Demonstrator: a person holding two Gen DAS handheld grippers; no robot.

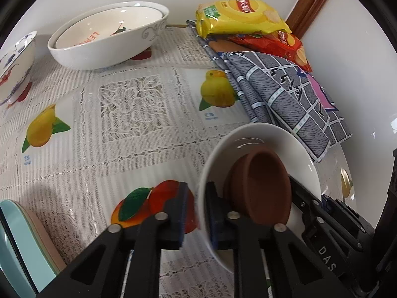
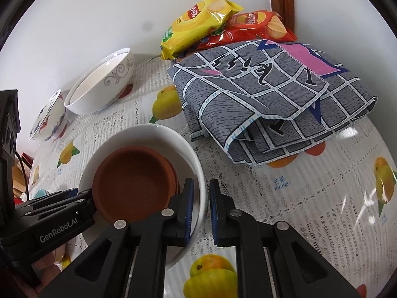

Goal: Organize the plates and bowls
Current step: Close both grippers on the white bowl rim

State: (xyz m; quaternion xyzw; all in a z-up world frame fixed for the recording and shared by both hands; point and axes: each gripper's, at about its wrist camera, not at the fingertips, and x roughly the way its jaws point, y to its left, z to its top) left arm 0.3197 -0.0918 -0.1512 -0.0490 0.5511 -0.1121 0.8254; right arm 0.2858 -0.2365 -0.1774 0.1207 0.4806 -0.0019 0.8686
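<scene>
A white bowl [image 1: 260, 136] [image 2: 173, 144] sits low in both views, with stacked brown clay dishes [image 1: 260, 183] [image 2: 134, 183] inside it. My left gripper [image 1: 197, 186] is shut on the bowl's near rim, one pad inside and one outside. My right gripper [image 2: 201, 181] clamps the rim on the opposite side in the same way. Each gripper shows in the other's view: the right gripper [image 1: 320, 206] behind the bowl, the left gripper [image 2: 82, 198] at the bowl's left edge.
A large white bowl [image 1: 109, 32] [image 2: 99, 87] with a dish nested in it and a small floral bowl [image 1: 17, 62] [image 2: 48, 116] stand by the wall. A folded grey cloth [image 1: 285, 99] [image 2: 273, 94] and chip bags [image 1: 238, 15] [image 2: 198, 24] lie at the right. Teal and pink plates [image 1: 15, 243] are stacked at lower left.
</scene>
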